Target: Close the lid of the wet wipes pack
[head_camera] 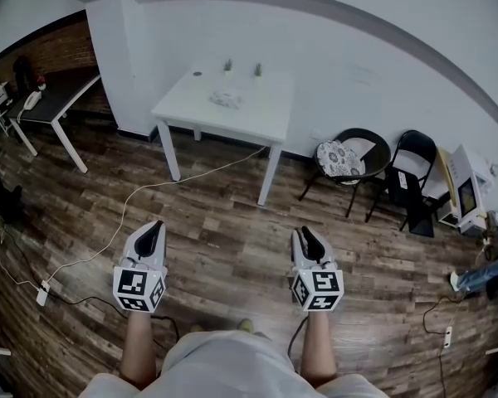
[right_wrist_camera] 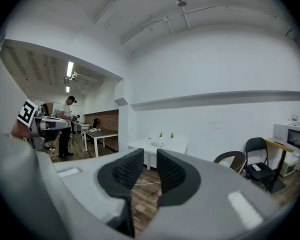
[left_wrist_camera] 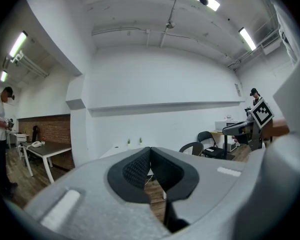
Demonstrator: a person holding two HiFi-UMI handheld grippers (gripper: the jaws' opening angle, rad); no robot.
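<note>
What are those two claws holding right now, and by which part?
Nothing. The left gripper has its jaws closed together with nothing between them; the right gripper has its jaws apart and empty. Both are held above the wooden floor.

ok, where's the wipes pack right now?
Head view, upper centre: the wet wipes pack lies on the white table by the far wall, just in front of the two small plants.

A white table [head_camera: 261, 114] stands on wood floor [head_camera: 224, 247], a folding chair [head_camera: 417, 149] nearby.
</note>
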